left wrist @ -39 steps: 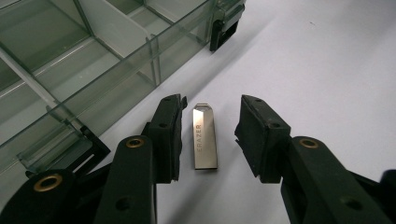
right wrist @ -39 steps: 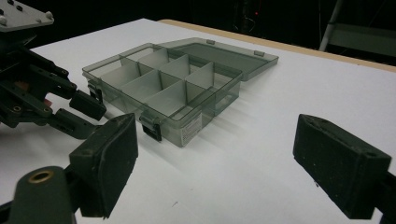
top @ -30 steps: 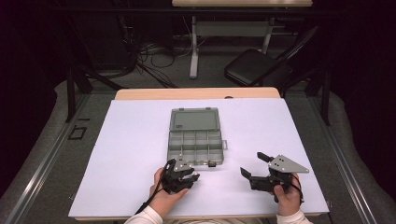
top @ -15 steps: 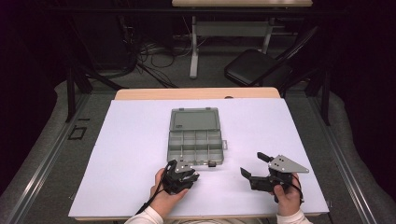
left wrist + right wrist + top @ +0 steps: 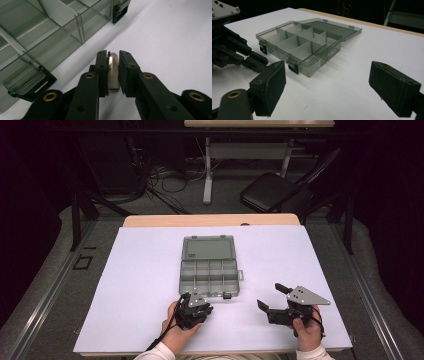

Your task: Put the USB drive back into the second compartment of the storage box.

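A small flat metal piece (image 5: 113, 72) stands pinched between the left gripper (image 5: 111, 65), whose jaws have just been closing onto it, low over the white table (image 5: 140, 285) just beside the front edge of the open compartment box (image 5: 209, 270). The right gripper (image 5: 272, 300) rests well apart, jaws wide with nothing between them.

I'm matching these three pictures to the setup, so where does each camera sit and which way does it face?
High view: above the person's side, facing forward and down on the table; both hands and grippers enter at the bottom.
Left gripper view: rides the left gripper, looking along its jaws, closed on a small metal piece beside the organizer box.
Right gripper view: rides the right gripper, jaws open, facing the box.
All three share the box.
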Tool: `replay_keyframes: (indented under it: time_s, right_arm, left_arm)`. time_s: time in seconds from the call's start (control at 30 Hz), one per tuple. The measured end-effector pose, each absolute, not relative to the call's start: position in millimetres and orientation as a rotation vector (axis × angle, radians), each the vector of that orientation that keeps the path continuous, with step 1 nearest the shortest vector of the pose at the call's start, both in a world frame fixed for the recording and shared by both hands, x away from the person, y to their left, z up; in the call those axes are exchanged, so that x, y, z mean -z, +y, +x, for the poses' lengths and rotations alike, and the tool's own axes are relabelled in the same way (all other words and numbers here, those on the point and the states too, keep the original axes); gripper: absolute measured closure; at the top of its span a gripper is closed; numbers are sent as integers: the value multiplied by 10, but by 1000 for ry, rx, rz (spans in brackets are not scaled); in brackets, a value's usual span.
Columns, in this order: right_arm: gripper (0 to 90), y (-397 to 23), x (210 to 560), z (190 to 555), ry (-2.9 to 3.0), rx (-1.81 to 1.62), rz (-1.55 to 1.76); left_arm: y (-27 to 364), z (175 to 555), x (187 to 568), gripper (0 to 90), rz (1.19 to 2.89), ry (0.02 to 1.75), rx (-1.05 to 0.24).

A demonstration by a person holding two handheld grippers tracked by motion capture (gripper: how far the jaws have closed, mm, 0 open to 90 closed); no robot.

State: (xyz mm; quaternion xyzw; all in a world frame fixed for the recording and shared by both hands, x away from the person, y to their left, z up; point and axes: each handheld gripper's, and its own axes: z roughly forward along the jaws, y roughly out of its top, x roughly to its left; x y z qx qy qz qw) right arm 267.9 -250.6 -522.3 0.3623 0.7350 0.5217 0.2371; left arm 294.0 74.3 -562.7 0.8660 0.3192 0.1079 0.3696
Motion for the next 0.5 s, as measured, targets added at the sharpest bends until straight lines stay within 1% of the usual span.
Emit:
replay_keyframes:
  time_s: [0.5]
  right_arm:
    - [140, -2508, 5223, 2677, 2016, -1431, 990]
  left_arm:
    - [759, 2943, 5641, 785, 2194, 843, -253]
